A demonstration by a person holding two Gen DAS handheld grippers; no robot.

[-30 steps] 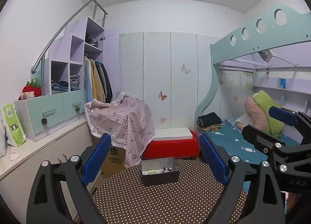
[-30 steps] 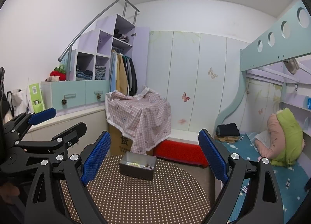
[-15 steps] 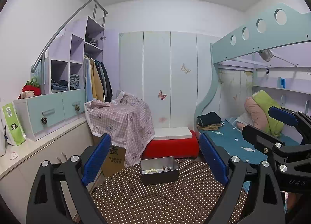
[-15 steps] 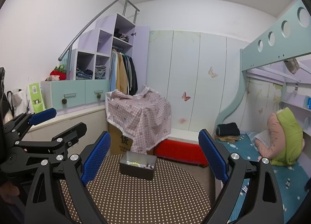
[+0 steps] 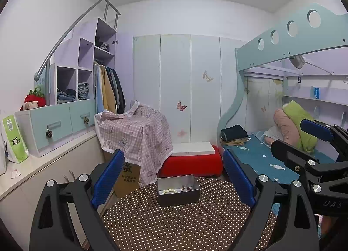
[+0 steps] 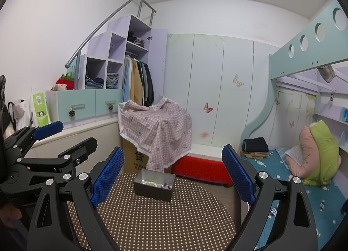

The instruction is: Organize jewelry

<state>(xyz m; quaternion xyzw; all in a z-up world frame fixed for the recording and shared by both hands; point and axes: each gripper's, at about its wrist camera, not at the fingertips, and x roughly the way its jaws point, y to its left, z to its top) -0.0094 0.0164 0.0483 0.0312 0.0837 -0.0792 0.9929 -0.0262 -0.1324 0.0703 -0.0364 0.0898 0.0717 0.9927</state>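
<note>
- Over the last second almost nothing has shifted: both grippers hold the same raised pose above the round table with the brown white-dotted cloth [image 5: 184,225], and the small grey metal rectangular tin [image 5: 178,190] sits where it did, near the table's far edge.
- That stillness tells me little about the task; with the jewelry lying in the tin, this could be a pause ahead of sorting or the rest after everything has been gathered in.
- The left gripper [image 5: 174,179] has its blue-padded jaws wide apart, nothing between them.
- The right gripper [image 6: 173,177] is the same: jaws spread, holding nothing, well short of the tin.
- Inside the tin lies a pale cream bead bracelet [image 5: 168,191] toward its left side, and beside it a darker beaded piece [image 5: 187,188] toward the right; I can't make out finer items.
- No jewelry shows on the dotted cloth itself.
</note>
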